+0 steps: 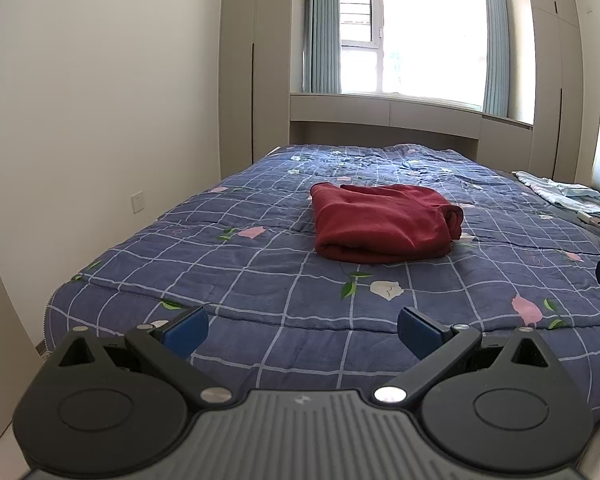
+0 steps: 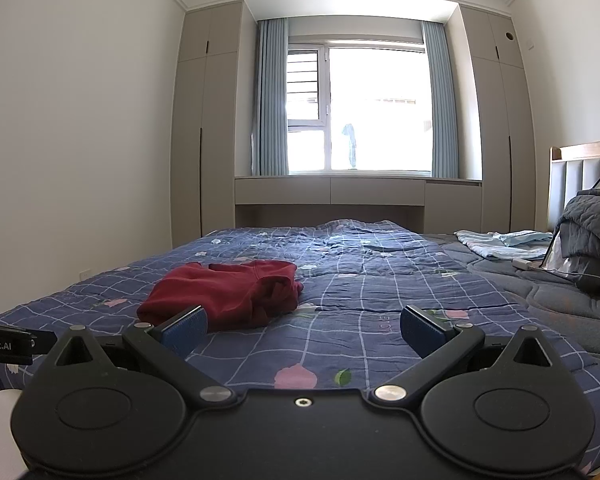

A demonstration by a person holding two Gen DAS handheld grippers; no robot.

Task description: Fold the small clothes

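A dark red garment (image 1: 384,224) lies folded into a compact bundle in the middle of the bed, on a blue checked quilt with flowers (image 1: 236,264). My left gripper (image 1: 302,330) is open and empty, held low over the near edge of the bed, well short of the garment. In the right wrist view the red garment (image 2: 228,294) lies ahead and to the left. My right gripper (image 2: 304,328) is open and empty; its left fingertip (image 2: 186,330) overlaps the garment's near edge in the image, apart from it. The left gripper's body (image 2: 4,344) shows at the left edge.
A light blue cloth (image 2: 500,244) and a grey blanket (image 2: 592,232) lie by the headboard at the right, with a white cable and charger (image 2: 524,263). A window with blue curtains (image 2: 360,108) and beige cabinets stand beyond the bed. A white wall runs along the left.
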